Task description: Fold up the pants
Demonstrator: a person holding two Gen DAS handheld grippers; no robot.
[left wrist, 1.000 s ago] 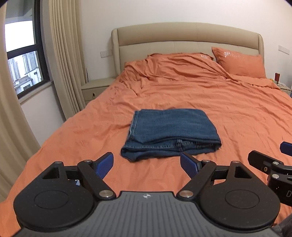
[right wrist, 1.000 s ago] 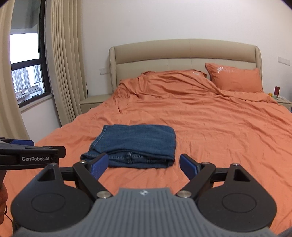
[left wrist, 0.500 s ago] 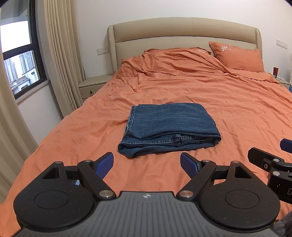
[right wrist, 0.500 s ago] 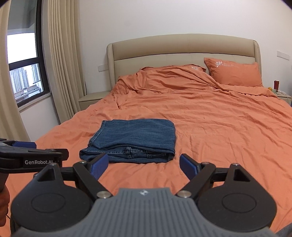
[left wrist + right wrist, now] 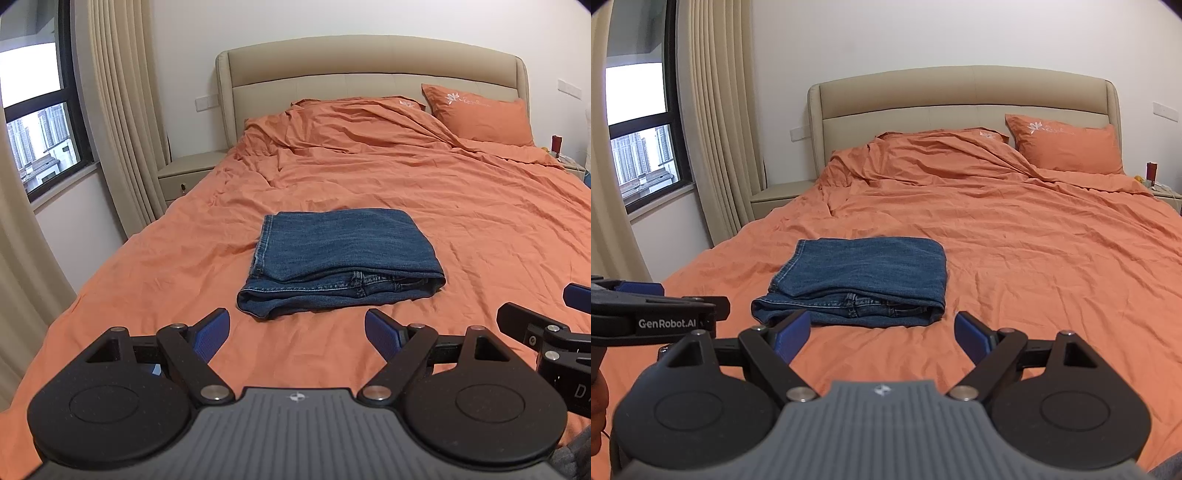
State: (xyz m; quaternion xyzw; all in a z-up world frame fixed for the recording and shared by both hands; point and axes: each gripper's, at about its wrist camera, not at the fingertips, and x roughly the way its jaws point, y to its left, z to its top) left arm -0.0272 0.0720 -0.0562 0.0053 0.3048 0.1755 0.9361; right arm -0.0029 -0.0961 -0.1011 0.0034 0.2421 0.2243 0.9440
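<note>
A pair of blue denim pants (image 5: 341,260) lies folded into a compact rectangle on the orange bed sheet (image 5: 480,229); it also shows in the right wrist view (image 5: 860,282). My left gripper (image 5: 297,334) is open and empty, held back from the near edge of the pants. My right gripper (image 5: 882,334) is open and empty, just short of the pants' near edge. The right gripper's fingers (image 5: 532,326) show at the right edge of the left wrist view. The left gripper's body (image 5: 653,314) shows at the left of the right wrist view.
An orange pillow (image 5: 480,118) leans on the beige headboard (image 5: 369,70). A rumpled duvet (image 5: 351,125) lies at the head. A nightstand (image 5: 184,173), curtains (image 5: 125,122) and a window (image 5: 37,122) stand left. A second nightstand with small items (image 5: 1156,181) is far right.
Both grippers have drawn back and risen from the folded pants, which now look farther away. Both stay open and empty. The pants have not moved.
</note>
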